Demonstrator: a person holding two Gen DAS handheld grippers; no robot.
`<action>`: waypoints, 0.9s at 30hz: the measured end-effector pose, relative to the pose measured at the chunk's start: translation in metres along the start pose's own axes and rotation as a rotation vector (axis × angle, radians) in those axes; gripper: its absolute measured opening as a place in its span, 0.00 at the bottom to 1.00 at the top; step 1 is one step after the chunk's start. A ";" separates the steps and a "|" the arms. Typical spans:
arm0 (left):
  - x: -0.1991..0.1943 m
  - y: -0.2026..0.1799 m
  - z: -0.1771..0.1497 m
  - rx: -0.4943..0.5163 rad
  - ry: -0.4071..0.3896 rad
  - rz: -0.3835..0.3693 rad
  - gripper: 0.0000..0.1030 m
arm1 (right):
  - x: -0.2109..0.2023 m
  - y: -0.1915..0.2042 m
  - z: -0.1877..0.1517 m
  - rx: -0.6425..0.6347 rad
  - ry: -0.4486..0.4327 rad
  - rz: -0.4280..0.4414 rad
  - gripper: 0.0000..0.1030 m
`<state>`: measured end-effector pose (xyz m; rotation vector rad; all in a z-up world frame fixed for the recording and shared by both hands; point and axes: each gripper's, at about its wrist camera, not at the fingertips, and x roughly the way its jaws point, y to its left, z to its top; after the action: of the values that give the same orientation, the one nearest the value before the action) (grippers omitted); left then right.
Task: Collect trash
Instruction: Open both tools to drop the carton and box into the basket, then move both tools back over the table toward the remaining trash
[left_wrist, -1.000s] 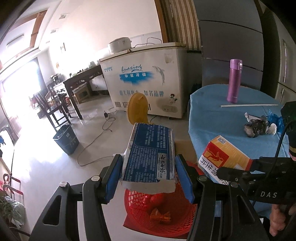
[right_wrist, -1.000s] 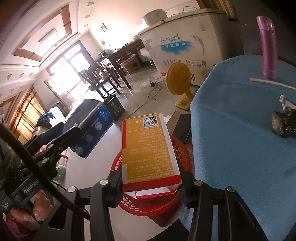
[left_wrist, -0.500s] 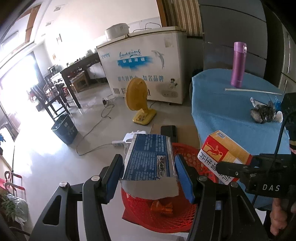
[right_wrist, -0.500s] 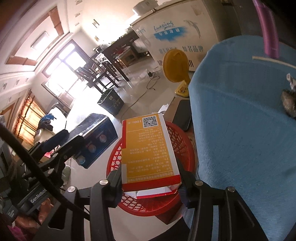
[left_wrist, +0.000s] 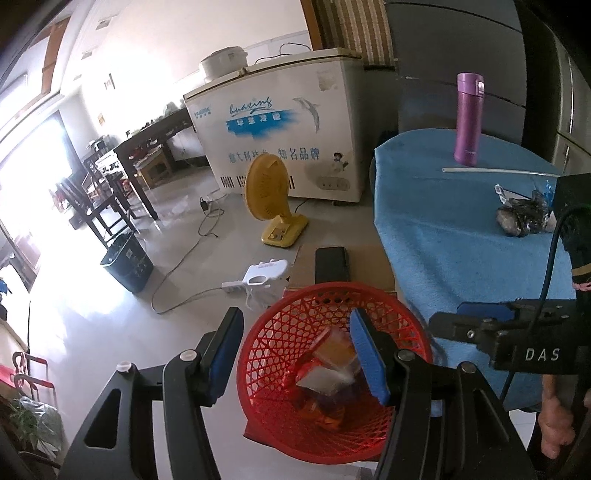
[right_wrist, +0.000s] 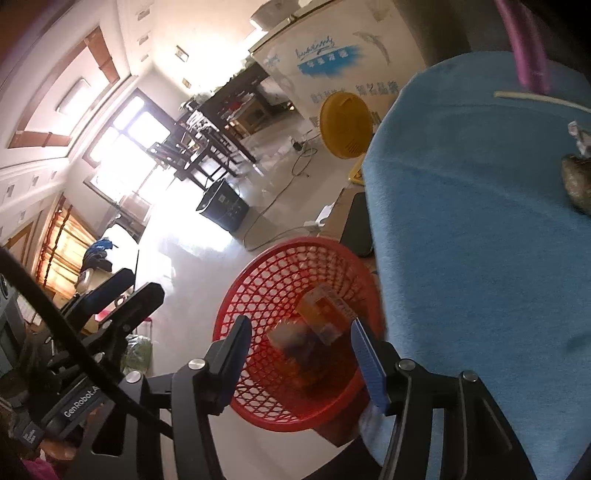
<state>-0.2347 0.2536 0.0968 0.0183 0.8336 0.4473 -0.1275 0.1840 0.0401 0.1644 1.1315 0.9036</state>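
Below both grippers, a red mesh basket (left_wrist: 266, 369) (right_wrist: 295, 242) stands on the floor beside the blue table (left_wrist: 461, 240). An orange box (left_wrist: 332, 350) (right_wrist: 325, 310) and a blue-and-white box (left_wrist: 325, 382) (right_wrist: 291, 339) lie blurred inside it, on older scraps. My left gripper (left_wrist: 295, 321) hangs open over the basket with nothing between its pads. My right gripper (right_wrist: 300, 325) hovers over the same basket; its jaws are opening and nothing is between them. Crumpled dark trash (left_wrist: 521, 219) (right_wrist: 578, 181) lies on the table.
A purple bottle (left_wrist: 468, 118) and a white stick (left_wrist: 498, 170) sit at the table's far side. On the floor are a yellow fan (left_wrist: 267, 188), a power strip (left_wrist: 258, 275), a black phone (left_wrist: 331, 264) on cardboard and a dark bin (left_wrist: 127, 260). A white freezer (left_wrist: 280, 122) stands behind.
The blue box has left my left gripper and the orange box my right; both now lie in the red basket. Both grippers have sunk toward it, and the right jaws stand wider.
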 end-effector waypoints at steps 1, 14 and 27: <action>-0.002 -0.001 -0.001 0.005 -0.002 -0.001 0.59 | -0.003 -0.001 -0.001 0.000 -0.011 -0.007 0.58; -0.041 -0.060 0.015 0.133 -0.106 0.002 0.65 | -0.088 -0.022 -0.003 0.003 -0.210 -0.101 0.58; -0.082 -0.136 0.031 0.283 -0.198 -0.042 0.67 | -0.168 -0.057 -0.016 0.073 -0.362 -0.149 0.59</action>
<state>-0.2098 0.1034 0.1503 0.3018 0.6950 0.2794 -0.1312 0.0257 0.1216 0.2871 0.8275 0.6679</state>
